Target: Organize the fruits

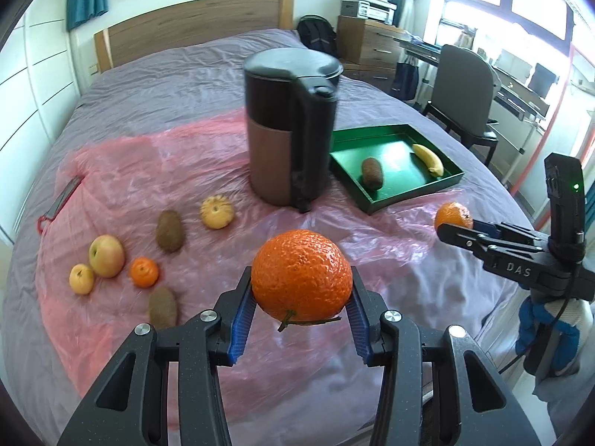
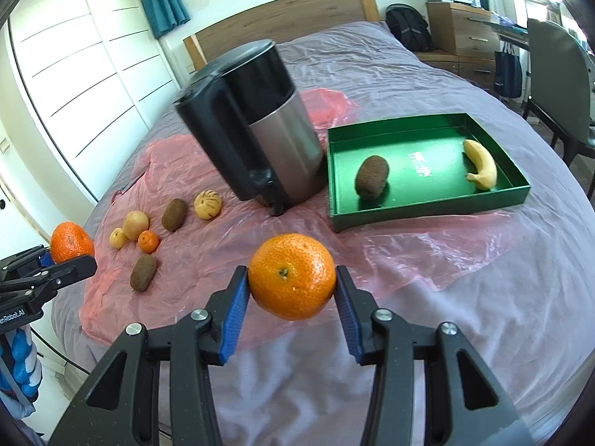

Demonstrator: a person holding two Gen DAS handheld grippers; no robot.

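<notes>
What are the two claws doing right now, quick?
Left gripper: closed on an orange, held off the bed.
Right gripper: closed on another orange.

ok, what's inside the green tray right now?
In the green tray: one kiwi toward its left side and a banana by its right wall, apart. In the left wrist view the kettle covers the tray's left edge.
</notes>
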